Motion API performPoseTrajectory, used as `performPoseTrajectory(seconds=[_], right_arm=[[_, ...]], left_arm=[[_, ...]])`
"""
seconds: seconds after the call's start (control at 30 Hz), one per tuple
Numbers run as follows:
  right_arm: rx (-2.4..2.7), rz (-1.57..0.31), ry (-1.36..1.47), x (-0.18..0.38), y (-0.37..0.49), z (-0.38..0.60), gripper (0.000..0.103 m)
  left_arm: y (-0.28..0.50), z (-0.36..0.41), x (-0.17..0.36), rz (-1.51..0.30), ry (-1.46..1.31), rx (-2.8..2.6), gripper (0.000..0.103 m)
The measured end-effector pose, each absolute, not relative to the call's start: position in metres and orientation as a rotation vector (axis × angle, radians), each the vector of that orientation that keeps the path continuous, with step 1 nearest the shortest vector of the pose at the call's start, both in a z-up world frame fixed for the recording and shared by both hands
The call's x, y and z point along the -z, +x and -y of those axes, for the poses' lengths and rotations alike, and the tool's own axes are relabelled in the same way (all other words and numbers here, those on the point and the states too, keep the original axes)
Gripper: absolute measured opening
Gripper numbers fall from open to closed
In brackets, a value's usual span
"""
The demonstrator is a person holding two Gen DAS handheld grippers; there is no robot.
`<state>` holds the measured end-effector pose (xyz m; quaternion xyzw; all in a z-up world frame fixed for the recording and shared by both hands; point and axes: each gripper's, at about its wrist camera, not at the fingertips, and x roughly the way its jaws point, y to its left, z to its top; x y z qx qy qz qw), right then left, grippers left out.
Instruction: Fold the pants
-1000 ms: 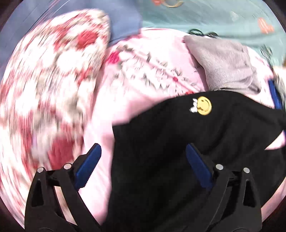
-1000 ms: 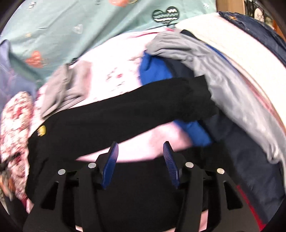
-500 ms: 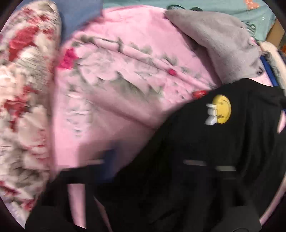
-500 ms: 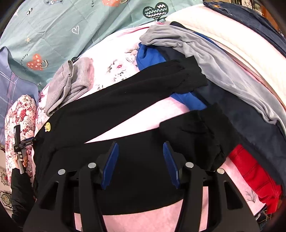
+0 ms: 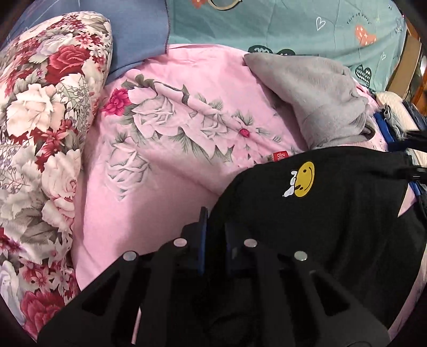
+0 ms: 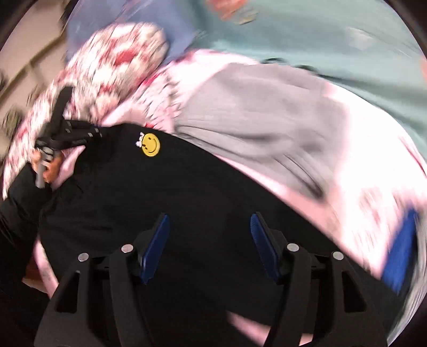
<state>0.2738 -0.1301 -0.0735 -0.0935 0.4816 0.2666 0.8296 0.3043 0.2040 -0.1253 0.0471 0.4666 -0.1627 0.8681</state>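
Observation:
The black pants with a yellow smiley patch lie on a pink floral bedspread. My left gripper is shut on the pants' waist edge at their left side. In the blurred right wrist view the pants fill the lower half, smiley patch at upper left. My right gripper is open and empty just above the black cloth. The left gripper shows there at the pants' far left corner, held by a hand.
A grey garment lies behind the pants. A red-and-white floral quilt is bunched at the left. A teal heart-print blanket and a blue pillow lie at the back. Blue cloth shows at the right.
My left gripper has closed on the pants' waist edge; it was open a second ago. My right gripper has swung left toward the waist end and stays open.

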Motion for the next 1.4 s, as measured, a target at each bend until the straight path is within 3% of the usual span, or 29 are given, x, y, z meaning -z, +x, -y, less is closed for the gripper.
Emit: performPoseTrajectory(seconds=[0.27,0.53,0.57,0.6,0.63,0.87,1.1,1.4], right_arm=[[-0.649,-1.064,-0.425,0.11,0.333,0.052,0.064],[-0.674,-1.11,-0.476,0.128,0.355,0.029,0.064],[-0.686,-1.12,-0.471,0.131,0.356,0.026,0.059],[-0.7,-1.125,-0.466,0.133,0.356,0.024,0.046],[-0.72,-1.128,-0.467,0.135,0.354,0.021,0.003],[-0.641,-0.968,-0.538,0.127,0.34,0.005,0.003],[-0.595,-1.042,-0.457,0.14,0.362,0.005,0.002],[-0.713,-0.955,-0.329,0.053,0.288,0.024,0.002]], left_arm=[[0.301,-0.21,0.125,-0.952,0.064,0.368,0.011],[0.3,-0.211,0.129,-0.954,0.054,0.376,0.011],[0.3,-0.211,0.129,-0.959,0.057,0.374,0.011],[0.3,-0.211,0.13,-0.96,0.059,0.372,0.011],[0.3,-0.211,0.13,-0.959,0.064,0.367,0.011],[0.318,-0.218,0.136,-0.983,0.019,0.293,0.011],[0.312,-0.211,0.134,-0.972,0.083,0.259,0.011],[0.235,-0.21,0.063,-0.85,0.139,0.237,0.004]])
